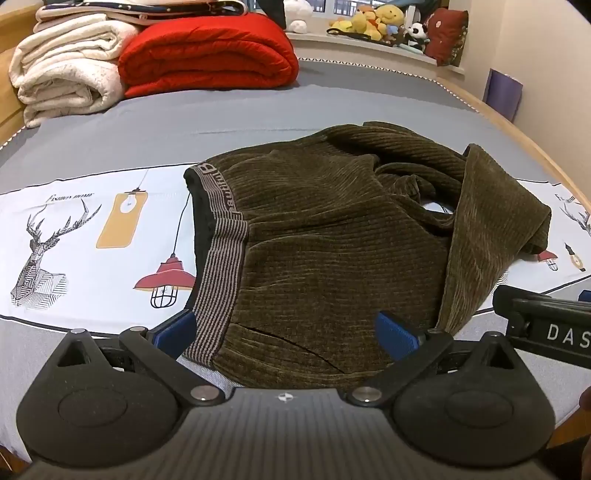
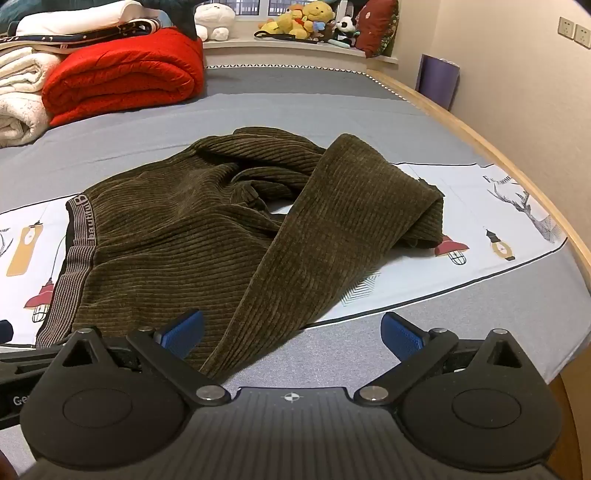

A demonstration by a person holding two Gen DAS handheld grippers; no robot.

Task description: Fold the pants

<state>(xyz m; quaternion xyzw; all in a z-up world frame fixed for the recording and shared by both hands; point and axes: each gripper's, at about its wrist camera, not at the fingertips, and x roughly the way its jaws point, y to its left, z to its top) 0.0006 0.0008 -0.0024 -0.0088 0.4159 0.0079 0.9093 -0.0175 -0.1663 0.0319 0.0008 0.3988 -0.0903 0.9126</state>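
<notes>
Left gripper [image 1: 286, 330]: jaws wide, empty, over waistband. Right gripper [image 2: 291, 332]: jaws wide, empty, beside trouser leg. Pants [image 2: 207, 236]: brown corduroy, crumpled on printed sheet [image 2: 480, 206], bed [image 2: 295, 107]. Beyond: red blanket [image 2: 122, 74], white blanket [image 1: 62, 74], stuffed toys [image 2: 306, 18] on the windowsill.

Right tool [image 2: 291, 330] gapes wide above rumpled olive pants [image 2: 229, 229] on the bed [image 2: 369, 110]

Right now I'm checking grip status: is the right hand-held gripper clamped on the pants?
No, the right hand-held gripper stands open, its blue pads apart above the brown pants, holding nothing.
</notes>
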